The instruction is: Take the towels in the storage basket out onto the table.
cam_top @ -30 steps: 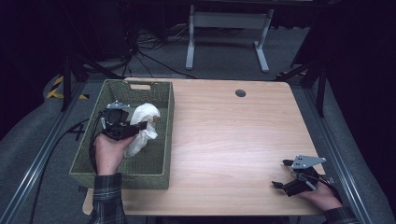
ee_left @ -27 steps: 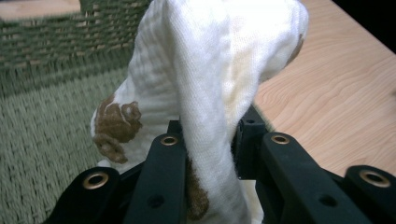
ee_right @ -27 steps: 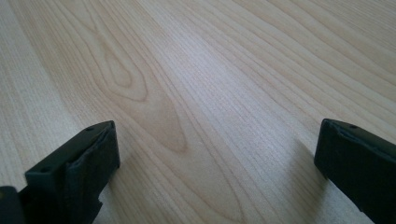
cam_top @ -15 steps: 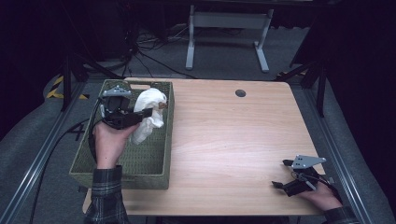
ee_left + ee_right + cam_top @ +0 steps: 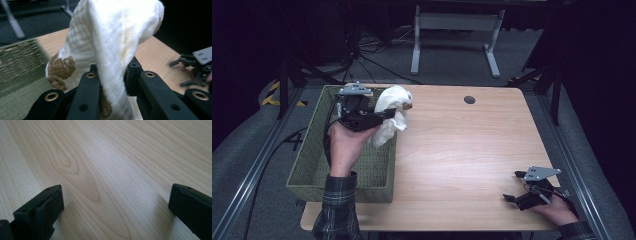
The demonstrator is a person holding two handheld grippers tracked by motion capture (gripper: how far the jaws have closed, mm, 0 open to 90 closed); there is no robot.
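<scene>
A white cloth (image 5: 393, 111) with brown patches hangs from my left gripper (image 5: 384, 114), which is shut on it above the right wall of the green woven basket (image 5: 314, 162). In the left gripper view the cloth (image 5: 112, 37) bunches upward from between the two black jaws and drapes over them, and my left gripper (image 5: 113, 73) pinches its lower fold. My right gripper (image 5: 511, 188) rests low on the wooden table (image 5: 462, 145) near the front right corner, open. In the right gripper view its jaws stand far apart over bare wood, with nothing at my right gripper (image 5: 116, 200).
The basket takes up the table's left side. A small black round cap (image 5: 469, 99) sits in the table near the far edge. A metal stand (image 5: 454, 22) and cables lie on the floor behind the table. A rail runs along each side.
My left gripper has lifted the cloth out of the basket and carried it up and toward the far right, over the basket's right wall. The right gripper has stayed put.
</scene>
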